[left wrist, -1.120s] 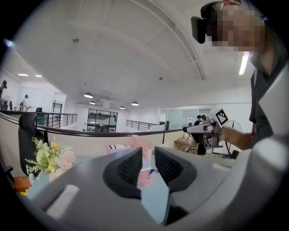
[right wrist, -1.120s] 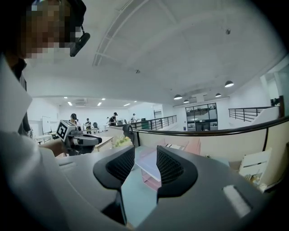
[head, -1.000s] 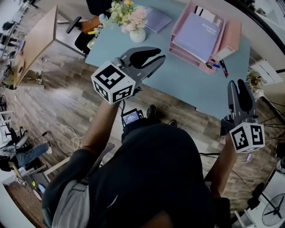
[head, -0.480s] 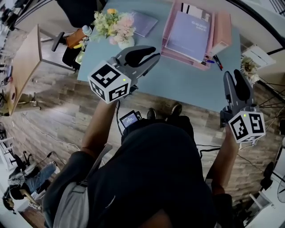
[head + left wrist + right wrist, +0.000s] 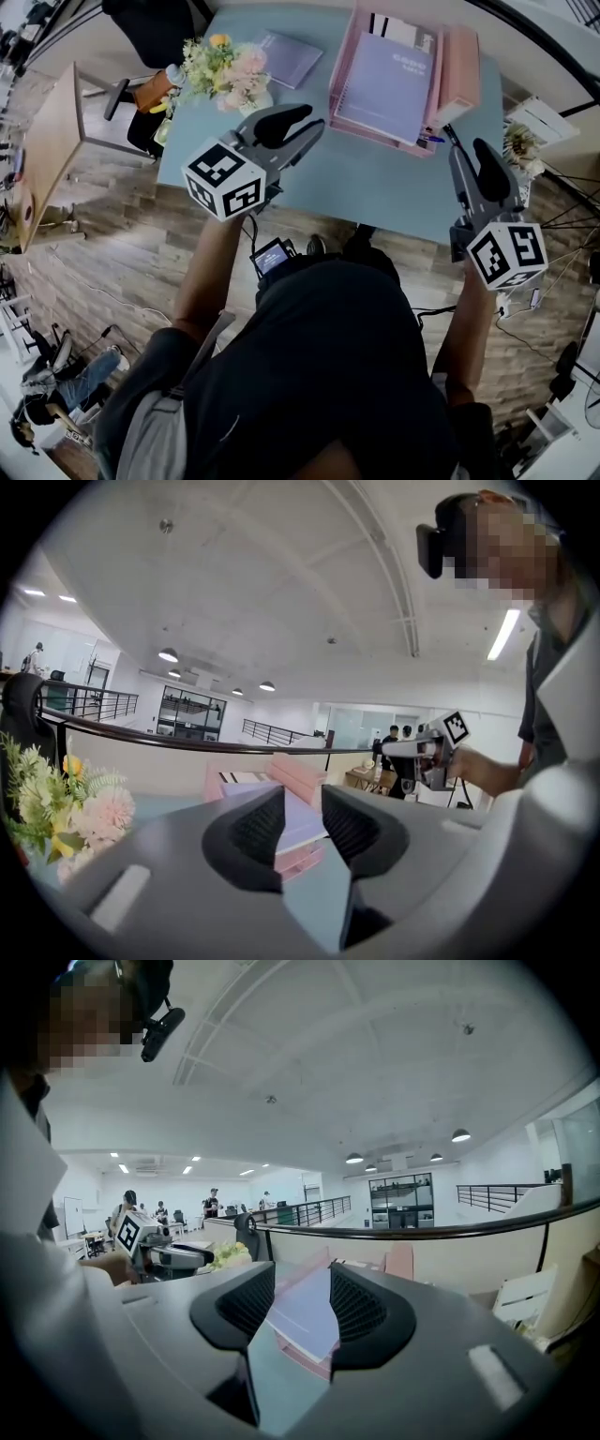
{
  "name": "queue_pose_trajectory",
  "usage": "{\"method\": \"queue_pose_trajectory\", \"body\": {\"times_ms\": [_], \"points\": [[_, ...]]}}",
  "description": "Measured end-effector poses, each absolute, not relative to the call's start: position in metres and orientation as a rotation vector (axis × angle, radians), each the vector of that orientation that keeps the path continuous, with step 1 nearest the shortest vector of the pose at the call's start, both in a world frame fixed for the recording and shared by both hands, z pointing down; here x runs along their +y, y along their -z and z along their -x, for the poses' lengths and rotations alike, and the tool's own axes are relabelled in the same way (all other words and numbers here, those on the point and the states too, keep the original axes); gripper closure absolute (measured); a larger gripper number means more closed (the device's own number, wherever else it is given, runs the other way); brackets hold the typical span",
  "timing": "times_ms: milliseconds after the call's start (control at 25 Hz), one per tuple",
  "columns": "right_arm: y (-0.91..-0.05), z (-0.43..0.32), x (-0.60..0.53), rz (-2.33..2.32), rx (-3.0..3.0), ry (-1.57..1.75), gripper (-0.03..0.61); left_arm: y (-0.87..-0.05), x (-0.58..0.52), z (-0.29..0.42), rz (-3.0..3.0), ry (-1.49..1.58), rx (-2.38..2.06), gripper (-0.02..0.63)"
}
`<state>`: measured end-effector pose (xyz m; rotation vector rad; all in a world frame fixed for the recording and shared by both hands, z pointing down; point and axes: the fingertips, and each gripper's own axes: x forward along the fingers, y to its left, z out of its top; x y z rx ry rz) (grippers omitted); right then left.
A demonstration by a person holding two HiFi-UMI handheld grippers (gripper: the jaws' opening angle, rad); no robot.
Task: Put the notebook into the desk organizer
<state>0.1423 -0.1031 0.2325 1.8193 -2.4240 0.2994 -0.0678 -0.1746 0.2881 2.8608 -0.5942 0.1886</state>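
A pink desk organizer (image 5: pixel 376 139) stands at the far side of the blue table (image 5: pixel 375 187), and a lavender notebook (image 5: pixel 389 75) lies in its top tray. A second lavender notebook (image 5: pixel 291 56) lies flat on the table to its left. My left gripper (image 5: pixel 314 122) hovers over the table's near left part, jaws apart and empty. My right gripper (image 5: pixel 472 150) hangs over the near right edge, its jaws opening with nothing between them. The left gripper view looks past its jaws (image 5: pixel 302 822) at the organizer (image 5: pixel 292 772). In the right gripper view the notebook (image 5: pixel 300 1321) shows beyond the jaws.
A vase of flowers (image 5: pixel 225 75) stands at the table's left end, beside the loose notebook. Pens (image 5: pixel 431 139) lie by the organizer's right corner. A wooden desk (image 5: pixel 52 150) and a chair stand to the left on the plank floor. People stand far off.
Both grippers have drifted forward over the table toward the organizer. The right gripper's fingers have spread wider. The left jaws keep the same gap.
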Motion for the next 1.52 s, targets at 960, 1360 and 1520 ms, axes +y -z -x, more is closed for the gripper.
{"method": "queue_pose_trajectory", "body": {"times_ms": [960, 1360, 1520], "points": [[-0.340, -0.159, -0.157, -1.686, -2.397, -0.647, 0.403, -0.394, -0.231, 0.032, -2.596, -0.305, -0.679, 0.418], [-0.389, -0.155, -0.170, -1.620, -2.382, -0.846, 0.396, -0.424, -0.247, 0.021, -2.453, -0.255, -0.693, 0.408], [-0.408, -0.153, -0.175, -1.596, -2.384, -0.942, 0.387, -0.434, -0.251, 0.015, -2.425, -0.262, -0.697, 0.408]]}}
